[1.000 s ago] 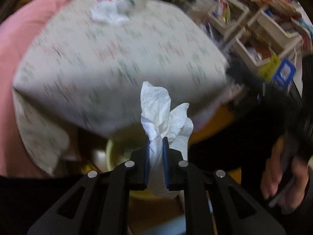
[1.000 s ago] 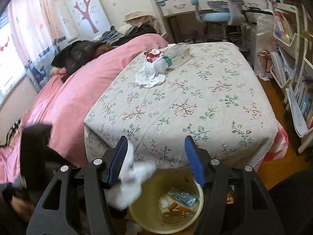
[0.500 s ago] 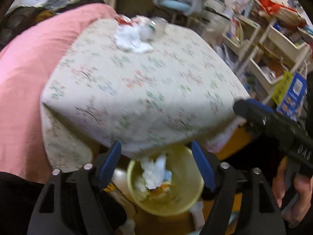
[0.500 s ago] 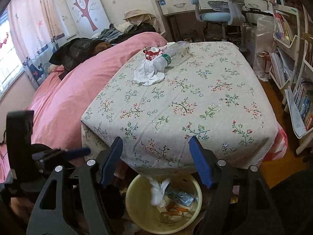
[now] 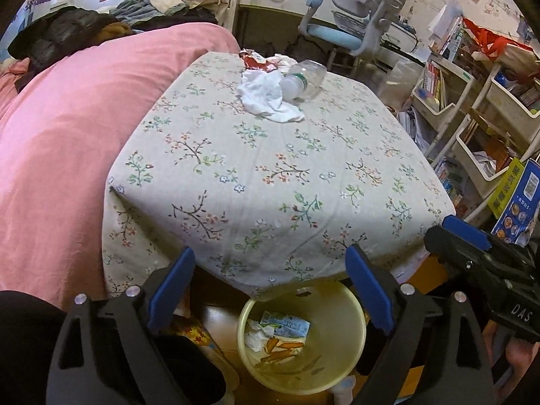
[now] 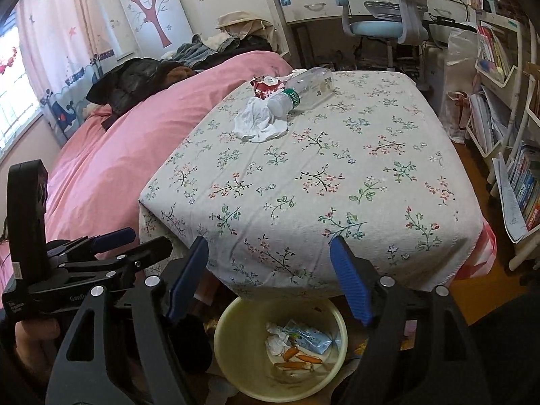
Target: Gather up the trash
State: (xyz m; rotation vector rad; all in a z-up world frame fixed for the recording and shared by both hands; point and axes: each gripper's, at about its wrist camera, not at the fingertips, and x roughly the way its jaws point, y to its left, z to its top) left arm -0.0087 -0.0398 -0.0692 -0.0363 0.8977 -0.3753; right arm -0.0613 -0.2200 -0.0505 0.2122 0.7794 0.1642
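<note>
Both grippers, left gripper [image 5: 270, 290] and right gripper [image 6: 270, 276], have just been opening and stand spread and empty above yellow bin [image 6: 233, 317], which holds crumpled tissue [image 6: 277, 339], blue wrapper [image 6: 312, 335] and orange scraps [image 6: 297, 359].

- Daylight came from the curtained window [image 6: 13, 77] at the left of the right wrist view, which was blown out to near white.
- The tablecloth [image 5: 270, 168] was evenly and softly lit, with a darker band of shade along its near hanging edge.
- The yellow bin [image 6: 280, 344] under the table sat in dimmer light, though its contents stayed readable.
- Both views were sharp, without motion blur.
- Fisheye bending curved the shelves [image 5: 479, 128] and walls, and the corners fell to black.
</note>
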